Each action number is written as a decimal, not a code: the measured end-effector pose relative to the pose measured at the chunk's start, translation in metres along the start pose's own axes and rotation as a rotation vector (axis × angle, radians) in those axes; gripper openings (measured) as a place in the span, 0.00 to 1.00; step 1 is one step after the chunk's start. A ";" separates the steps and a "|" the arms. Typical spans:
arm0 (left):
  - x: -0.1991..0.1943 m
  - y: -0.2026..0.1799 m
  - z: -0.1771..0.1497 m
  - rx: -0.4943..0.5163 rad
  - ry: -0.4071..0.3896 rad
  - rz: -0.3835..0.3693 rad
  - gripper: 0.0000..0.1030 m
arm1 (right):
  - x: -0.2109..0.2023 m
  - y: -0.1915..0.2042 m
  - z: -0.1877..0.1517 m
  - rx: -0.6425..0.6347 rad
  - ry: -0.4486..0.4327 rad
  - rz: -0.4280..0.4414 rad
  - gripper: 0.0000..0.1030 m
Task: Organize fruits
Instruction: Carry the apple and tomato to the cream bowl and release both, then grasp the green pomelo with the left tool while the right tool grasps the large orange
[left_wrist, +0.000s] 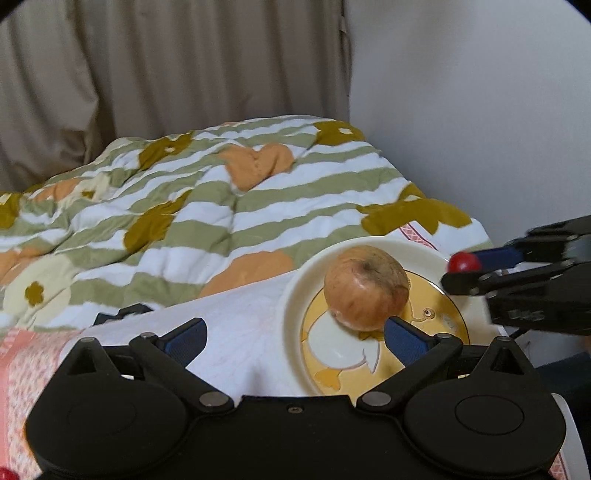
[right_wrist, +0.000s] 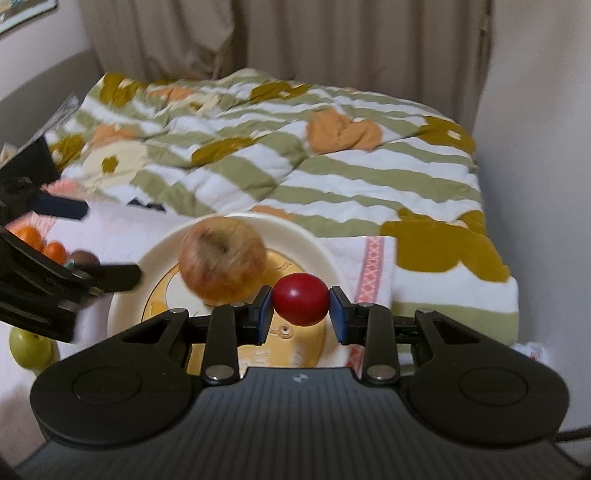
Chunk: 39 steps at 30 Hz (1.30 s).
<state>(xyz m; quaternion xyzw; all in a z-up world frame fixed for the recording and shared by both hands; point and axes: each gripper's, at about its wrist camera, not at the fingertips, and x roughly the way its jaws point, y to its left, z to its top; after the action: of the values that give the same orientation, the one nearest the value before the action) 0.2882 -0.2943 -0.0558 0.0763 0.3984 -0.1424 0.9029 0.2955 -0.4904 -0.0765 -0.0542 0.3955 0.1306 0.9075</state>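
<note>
The right claw (right_wrist: 301, 308) pinches a red fruit (right_wrist: 301, 299) between its blue pads, over the near edge of a plate (right_wrist: 317, 251). Just ahead and left of it an apple (right_wrist: 221, 258) sits on that plate. The left claw (left_wrist: 295, 338) gapes wide and empty, its right pad beside the apple. Off to the right claw's left lie oranges (right_wrist: 40, 242) and a green fruit (right_wrist: 27, 349). A white cloth (left_wrist: 236, 332) covers the bed under the plate; beyond spreads a striped quilt (left_wrist: 207, 206), then curtains (left_wrist: 166, 66).
</note>
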 end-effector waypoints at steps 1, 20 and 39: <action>-0.003 0.002 -0.001 -0.004 0.000 0.003 1.00 | 0.004 0.002 0.000 -0.013 0.004 0.004 0.47; -0.039 0.017 -0.033 -0.043 -0.009 0.025 1.00 | 0.000 0.022 -0.018 -0.144 -0.031 -0.048 1.00; -0.173 0.036 -0.074 -0.128 -0.211 0.150 1.00 | -0.113 0.064 -0.020 0.001 -0.069 -0.067 1.00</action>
<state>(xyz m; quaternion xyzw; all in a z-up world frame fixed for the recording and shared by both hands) 0.1371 -0.2075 0.0240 0.0326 0.3029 -0.0560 0.9508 0.1897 -0.4554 -0.0073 -0.0622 0.3620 0.1019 0.9245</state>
